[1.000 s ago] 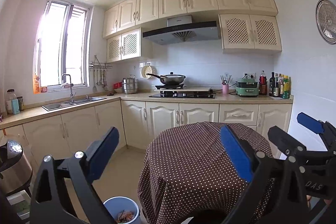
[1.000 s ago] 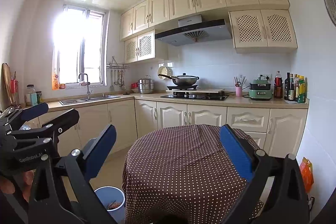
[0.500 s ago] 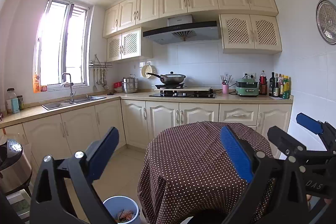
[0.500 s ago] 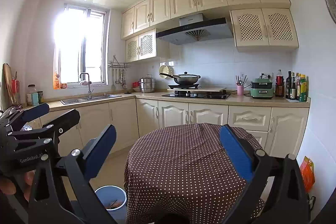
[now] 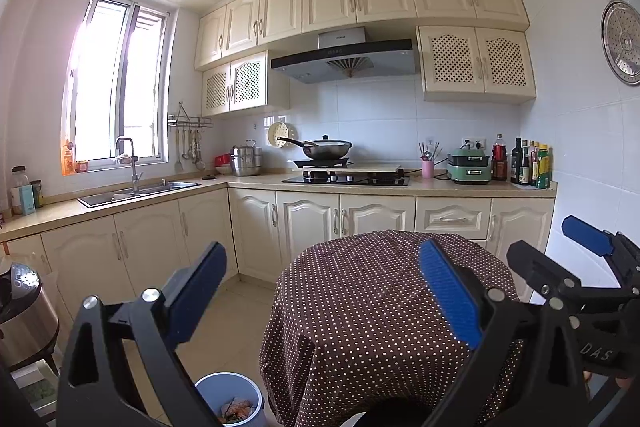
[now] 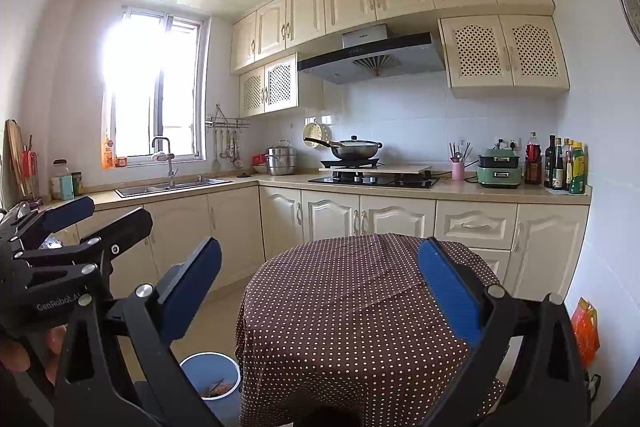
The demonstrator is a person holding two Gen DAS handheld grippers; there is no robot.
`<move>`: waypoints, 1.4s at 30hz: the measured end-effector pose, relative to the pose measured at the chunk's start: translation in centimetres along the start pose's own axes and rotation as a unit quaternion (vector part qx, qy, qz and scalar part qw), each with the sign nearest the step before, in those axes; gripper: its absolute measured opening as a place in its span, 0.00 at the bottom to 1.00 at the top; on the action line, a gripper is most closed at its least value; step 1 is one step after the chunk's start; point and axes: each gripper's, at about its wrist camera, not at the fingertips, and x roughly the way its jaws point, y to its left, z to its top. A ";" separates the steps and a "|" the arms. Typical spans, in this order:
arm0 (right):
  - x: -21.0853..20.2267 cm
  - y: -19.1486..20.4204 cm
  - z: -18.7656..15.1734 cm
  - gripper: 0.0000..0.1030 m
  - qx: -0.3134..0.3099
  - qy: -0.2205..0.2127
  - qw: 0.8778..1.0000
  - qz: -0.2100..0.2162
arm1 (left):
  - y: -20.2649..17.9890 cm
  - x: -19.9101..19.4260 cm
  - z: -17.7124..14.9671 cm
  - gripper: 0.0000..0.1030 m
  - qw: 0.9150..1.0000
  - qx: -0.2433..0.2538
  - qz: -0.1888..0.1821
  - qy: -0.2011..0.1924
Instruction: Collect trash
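1. Left gripper (image 5: pixel 320 295) is above the desk (image 5: pixel 372 291), fingers (image 5: pixel 448 291) wide, empty.
2. Right gripper (image 6: pixel 320 291) is the same, fingers wide.
3. Bin (image 5: pixel 212 387) with trash (image 5: pixel 236 409) stands on the floor at 7 o'clock of the desk.

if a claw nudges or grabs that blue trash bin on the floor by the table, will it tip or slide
The blue trash bin looks like thin plastic, so probably light and apt to slide on the smooth floor tiles. It holds only a little trash, so a high push might tip it. Its rim looks thin enough for an open claw, though it may flex.
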 end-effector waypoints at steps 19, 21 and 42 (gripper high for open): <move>0.1 0.2 -0.2 0.93 -0.004 0.001 1.000 0.001 | 0.3 0.2 -0.5 0.92 1.000 -0.004 -0.002 0.005; 0.1 0.2 -0.2 0.93 -0.003 0.001 1.000 0.001 | 0.3 0.2 -0.6 0.92 1.000 -0.003 -0.002 0.006; 0.0 0.3 -0.6 0.93 -0.004 0.006 1.000 -0.002 | 0.9 0.9 -0.4 0.92 1.000 -0.008 -0.001 0.019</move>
